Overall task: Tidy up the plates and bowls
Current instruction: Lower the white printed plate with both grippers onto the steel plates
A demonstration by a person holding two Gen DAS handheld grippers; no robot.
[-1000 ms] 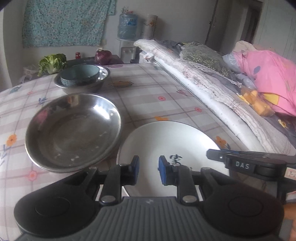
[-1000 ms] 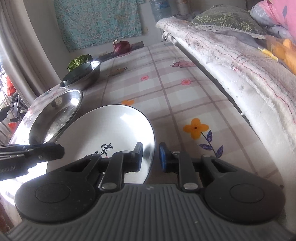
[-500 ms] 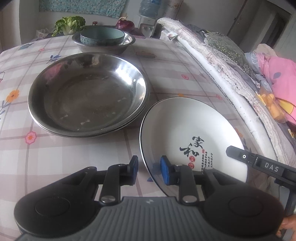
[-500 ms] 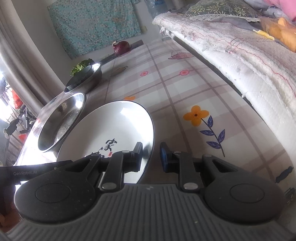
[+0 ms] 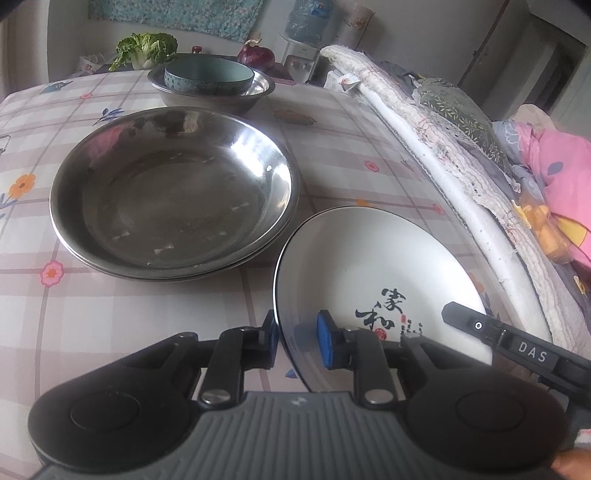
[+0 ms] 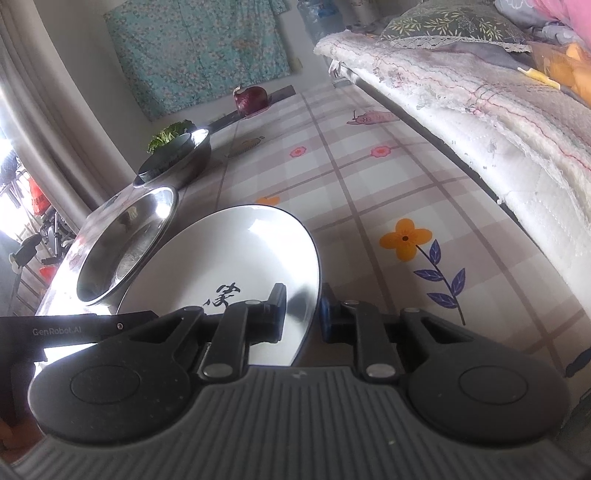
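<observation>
A white plate [image 5: 369, 266] with black calligraphy lies near the table's front edge, right of two stacked shallow steel basins [image 5: 173, 192]. My left gripper [image 5: 295, 338] straddles the plate's left rim, one finger outside and the blue pad inside; its jaws are closing on the rim. From the other side, my right gripper [image 6: 303, 314] is shut on the right rim of the same plate [image 6: 229, 251]. Further back, a teal bowl [image 5: 208, 75] sits inside a deeper steel bowl [image 5: 210, 96].
A flowered checked cloth [image 5: 332, 140] covers the table. Leafy greens [image 5: 144, 48] and a red onion [image 5: 255, 55] lie at the far edge. A bed with folded quilts [image 5: 461, 147] runs along the table's right side. A water dispenser [image 5: 306, 22] stands behind.
My left gripper dropped and rolled, shifting from over the plate's near rim to straddling its left rim. The right gripper kept its hold and barely moved.
</observation>
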